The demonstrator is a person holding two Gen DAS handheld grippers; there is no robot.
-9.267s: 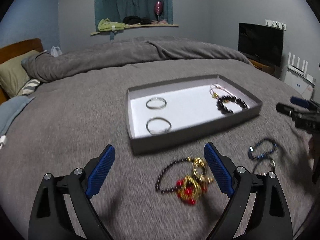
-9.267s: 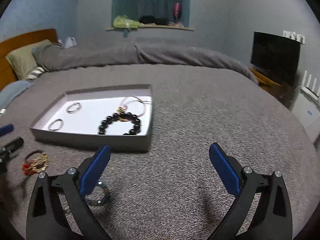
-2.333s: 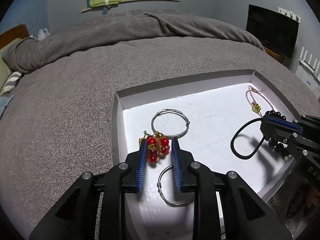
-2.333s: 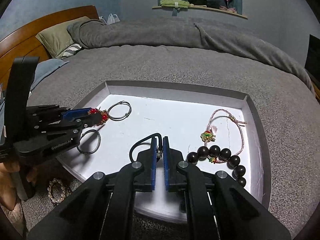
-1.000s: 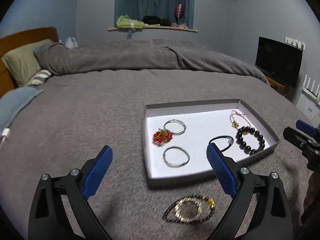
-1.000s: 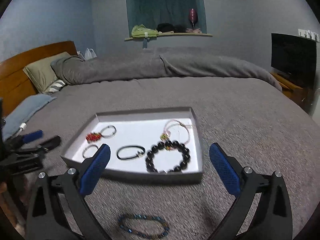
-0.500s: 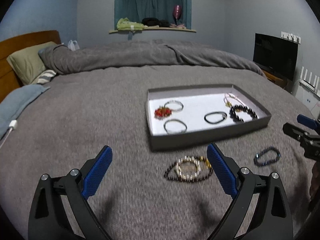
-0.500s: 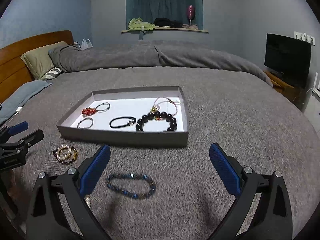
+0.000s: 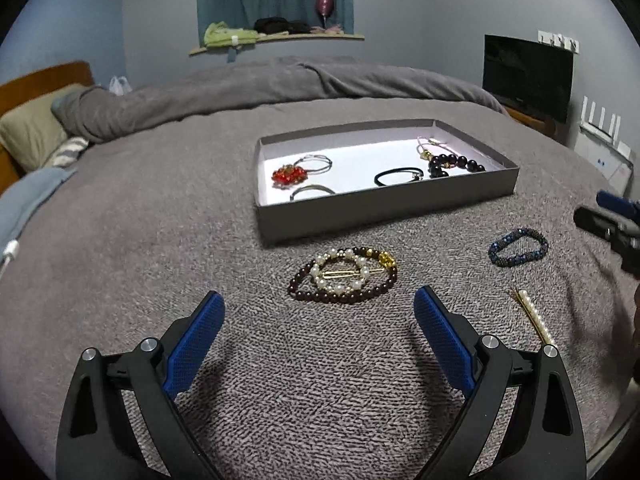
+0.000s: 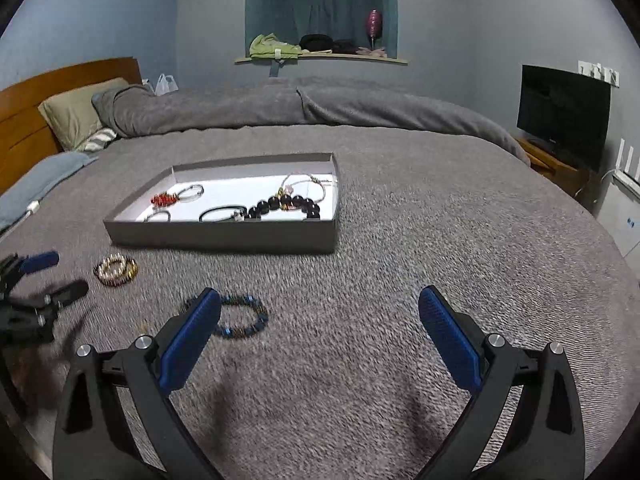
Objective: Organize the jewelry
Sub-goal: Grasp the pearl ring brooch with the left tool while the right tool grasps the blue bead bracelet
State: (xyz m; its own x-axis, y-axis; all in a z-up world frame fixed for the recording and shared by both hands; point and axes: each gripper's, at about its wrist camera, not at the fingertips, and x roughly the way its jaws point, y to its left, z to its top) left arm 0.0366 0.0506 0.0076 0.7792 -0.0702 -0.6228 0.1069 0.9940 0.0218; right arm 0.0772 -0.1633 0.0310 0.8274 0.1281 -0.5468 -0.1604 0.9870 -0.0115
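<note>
Grey blanket (image 9: 120,240) carries a grey tray (image 9: 384,216) at frame centre, holding rings, a red bead cluster (image 9: 289,175), a black band and dark beads. Outside its near wall lie a pearl-and-garnet bracelet pair (image 9: 344,276), a blue bead bracelet (image 9: 518,247) and a pearl pin (image 9: 534,316). Left gripper (image 9: 318,344) and right gripper (image 10: 320,338) both spread wide, empty, above bare blanket at lower frame.

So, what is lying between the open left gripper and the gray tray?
In the left wrist view, a dark beaded bracelet with a pearl hair clip on it lies on the blanket, between the left gripper and the tray.
</note>
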